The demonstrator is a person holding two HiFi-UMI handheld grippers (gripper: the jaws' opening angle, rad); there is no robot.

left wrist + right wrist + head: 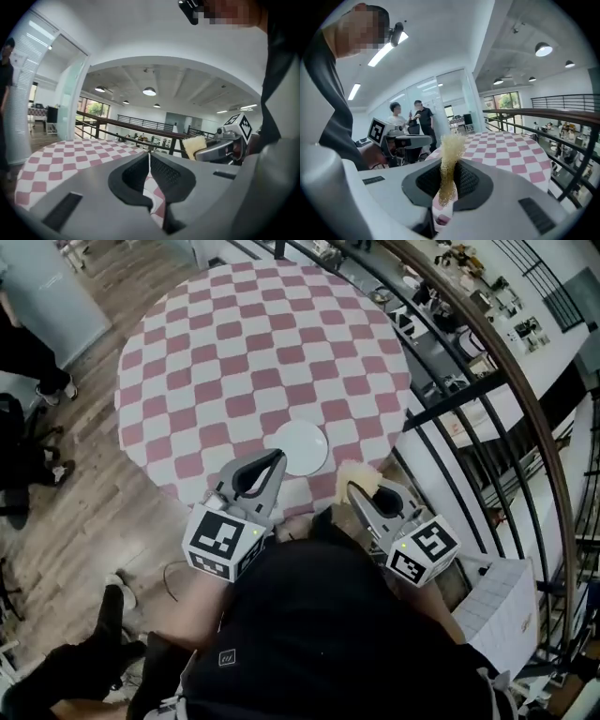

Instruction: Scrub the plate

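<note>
A white plate [300, 447] lies on the round table [234, 352] with the pink-and-white checked cloth, near its front edge. My left gripper [274, 459] hovers at the plate's near-left rim, shut with nothing between its jaws. My right gripper [357, 491] is held just right of the plate at the table's edge, shut on a yellow sponge [354, 474]. The sponge [451, 161] sticks up from between the right jaws. From the left gripper view, the sponge [194, 145] and the right gripper show at the right. The plate is out of sight in both gripper views.
A dark metal railing [469, 399] curves along the table's right side, with a drop beyond it. Wooden floor [84, 512] lies to the left, where a person's legs [37, 371] stand. Two people [410, 117] stand behind glass partitions in the right gripper view.
</note>
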